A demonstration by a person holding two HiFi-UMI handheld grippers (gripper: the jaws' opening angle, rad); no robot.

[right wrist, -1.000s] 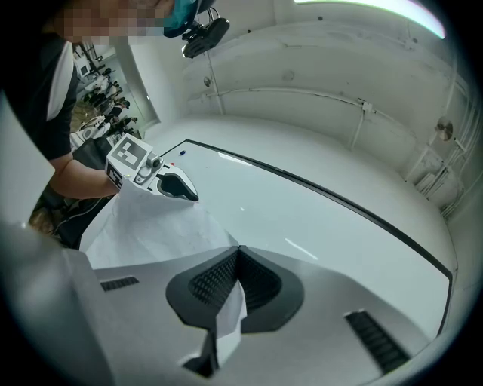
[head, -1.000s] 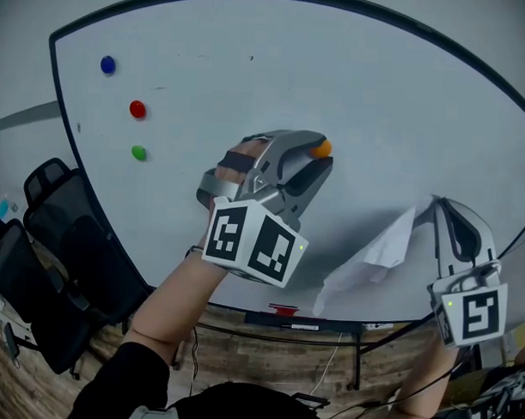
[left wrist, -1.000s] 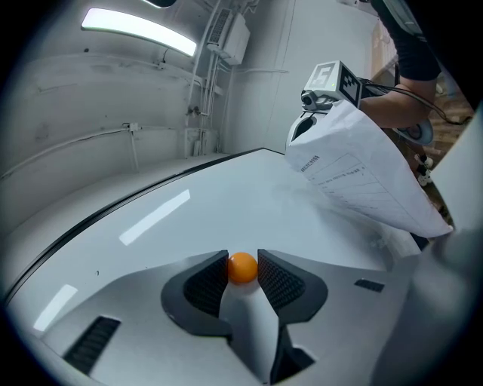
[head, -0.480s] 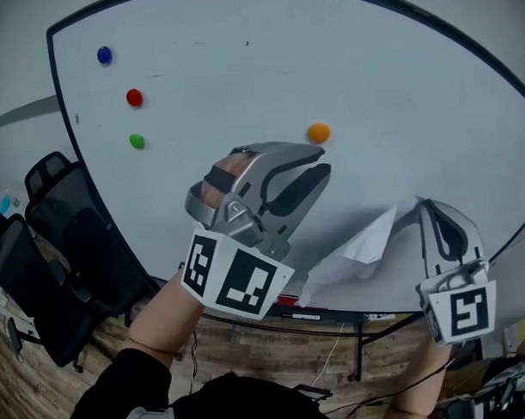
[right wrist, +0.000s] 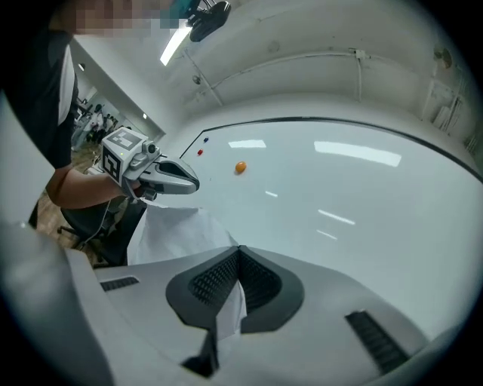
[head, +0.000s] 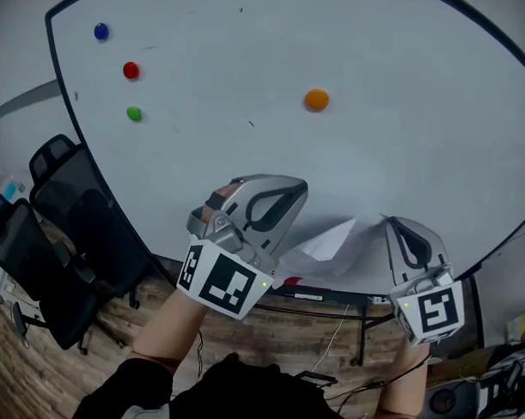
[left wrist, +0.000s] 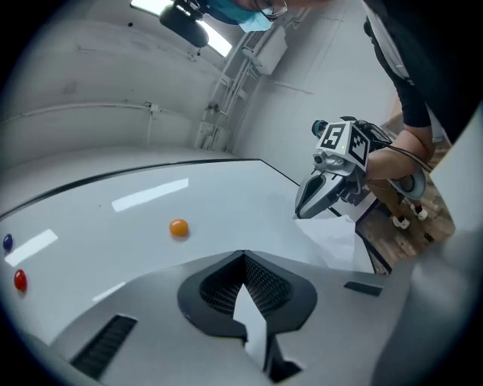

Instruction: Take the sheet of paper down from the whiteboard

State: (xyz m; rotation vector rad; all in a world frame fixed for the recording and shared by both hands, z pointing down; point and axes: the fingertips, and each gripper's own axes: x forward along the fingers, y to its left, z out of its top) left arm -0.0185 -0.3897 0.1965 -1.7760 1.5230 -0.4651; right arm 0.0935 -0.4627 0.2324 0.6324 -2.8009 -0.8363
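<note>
The sheet of paper [head: 330, 245] is in the lower middle of the head view, just in front of the bottom edge of the whiteboard [head: 377, 140]. It is bent and a little crumpled, and it does not lie flat on the board. Its right end goes into my right gripper [head: 389, 222]. In the right gripper view I see the jaws pressed together on a white strip of the sheet, so this gripper has it firmly.

My left gripper [head: 297, 191] is just to the left of the sheet, with its tips a bit above the paper's near corner. Its jaws have just been closing and now stand together, and I see no paper caught in them.

Higher on the board, well apart from the sheet, sits an orange magnet [head: 316, 99]. At the upper left of the frame are a blue magnet [head: 101, 31], a red magnet [head: 131, 70] and a green magnet [head: 133, 114]. Black chairs [head: 64, 232] stand at the left edge.
</note>
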